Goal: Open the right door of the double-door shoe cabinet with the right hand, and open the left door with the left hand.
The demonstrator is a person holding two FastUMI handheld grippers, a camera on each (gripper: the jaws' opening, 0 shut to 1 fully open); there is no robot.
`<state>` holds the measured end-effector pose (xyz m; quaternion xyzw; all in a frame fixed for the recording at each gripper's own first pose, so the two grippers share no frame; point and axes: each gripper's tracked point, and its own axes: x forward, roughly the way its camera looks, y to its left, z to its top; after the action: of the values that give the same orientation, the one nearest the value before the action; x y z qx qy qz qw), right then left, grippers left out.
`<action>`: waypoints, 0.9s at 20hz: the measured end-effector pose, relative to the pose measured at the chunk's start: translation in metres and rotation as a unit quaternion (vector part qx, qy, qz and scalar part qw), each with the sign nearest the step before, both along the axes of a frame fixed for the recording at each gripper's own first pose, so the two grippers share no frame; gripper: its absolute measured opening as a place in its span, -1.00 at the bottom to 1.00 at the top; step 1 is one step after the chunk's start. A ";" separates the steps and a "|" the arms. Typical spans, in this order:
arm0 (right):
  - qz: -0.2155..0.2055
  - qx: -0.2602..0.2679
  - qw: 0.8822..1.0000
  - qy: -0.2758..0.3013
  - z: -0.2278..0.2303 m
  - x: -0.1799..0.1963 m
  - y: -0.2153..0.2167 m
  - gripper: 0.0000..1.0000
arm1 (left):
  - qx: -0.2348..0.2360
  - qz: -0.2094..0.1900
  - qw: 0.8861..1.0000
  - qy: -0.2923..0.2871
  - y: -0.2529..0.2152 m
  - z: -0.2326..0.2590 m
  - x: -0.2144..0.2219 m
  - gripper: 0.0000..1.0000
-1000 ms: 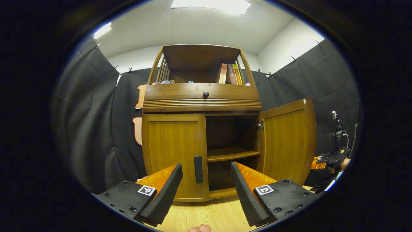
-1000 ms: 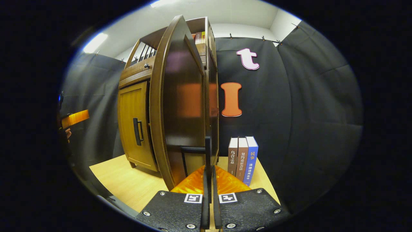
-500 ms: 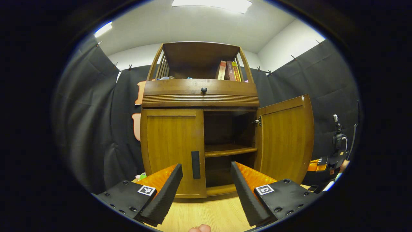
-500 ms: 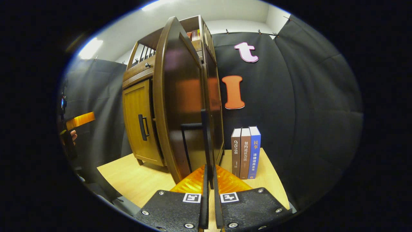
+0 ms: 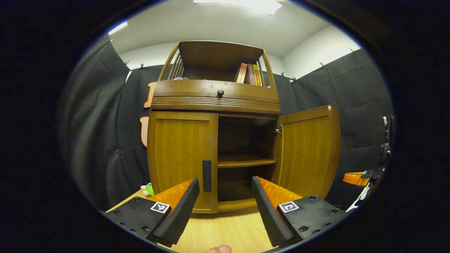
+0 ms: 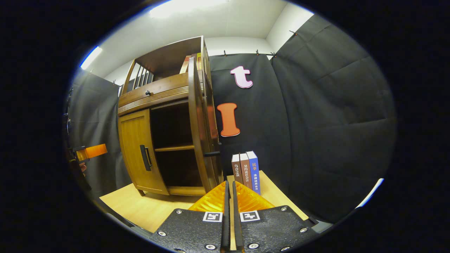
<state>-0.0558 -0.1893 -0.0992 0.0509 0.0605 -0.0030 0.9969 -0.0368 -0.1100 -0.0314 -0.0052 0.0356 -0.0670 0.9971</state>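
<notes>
The tall brown wooden shoe cabinet stands on the light wooden counter, in front of the black cloth wall. Its right wooden door is swung wide open, so the dark inside and one wooden shelf are visible. The left wooden door is closed, flat in its frame. I judge that half of the task is done and the left door remains.

The door is a stiff, rigid panel on hinges at its outer edge; it probably turns easily but only along its arc, so a pull should follow this curve. The best place to hold is the small black vertical bar handle near the inner edge of the left door, low on the panel.

The left gripper has its jaws wide apart, empty, near the handle but not touching it. The right gripper has its jaws together, holding nothing, beside the open door. Three upright books stand on the counter to the right of the cabinet.
</notes>
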 end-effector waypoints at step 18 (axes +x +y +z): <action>0.084 -0.034 0.996 -0.010 0.046 0.018 0.141 -0.14 | -0.014 0.070 0.997 -0.006 0.070 0.000 -0.008 0.89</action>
<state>-0.0379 -0.0479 -0.0533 0.0115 0.0542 0.0797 0.9953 -0.0446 -0.0404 -0.0312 -0.0211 0.0284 0.0019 0.9994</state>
